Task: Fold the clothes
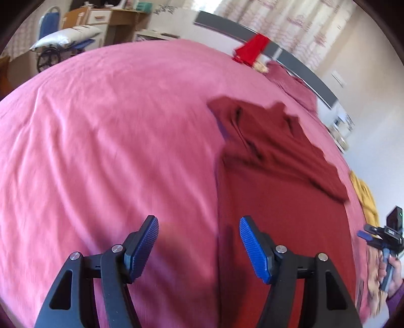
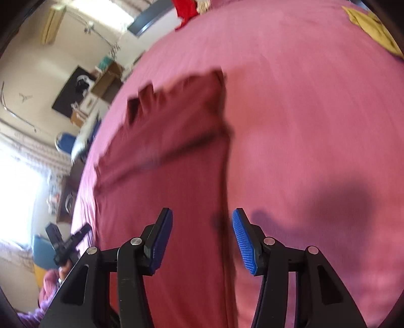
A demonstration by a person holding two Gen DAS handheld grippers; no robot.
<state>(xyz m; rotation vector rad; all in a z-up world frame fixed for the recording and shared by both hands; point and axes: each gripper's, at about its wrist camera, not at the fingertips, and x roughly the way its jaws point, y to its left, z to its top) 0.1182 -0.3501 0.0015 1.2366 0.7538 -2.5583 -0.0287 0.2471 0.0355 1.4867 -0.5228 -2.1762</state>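
A dark red garment (image 1: 277, 164) lies spread on the pink bedspread (image 1: 113, 126), its upper part rumpled and folded over itself. My left gripper (image 1: 199, 242) hovers open over the garment's left edge, with nothing between its blue pads. In the right wrist view the same garment (image 2: 164, 176) runs up the bed, and my right gripper (image 2: 202, 237) stands open above its right edge, holding nothing. Each gripper shows small in the other's view, held in a hand: the right one (image 1: 364, 233) and the left one (image 2: 84, 229).
A yellow garment (image 1: 366, 196) lies at the bed's right edge, also in the right wrist view (image 2: 373, 32). A bright red cloth (image 1: 252, 50) and a maroon pillow (image 1: 290, 80) sit by the grey headboard (image 1: 222, 22). A blue chair with a pillow (image 1: 68, 35) stands beyond the bed.
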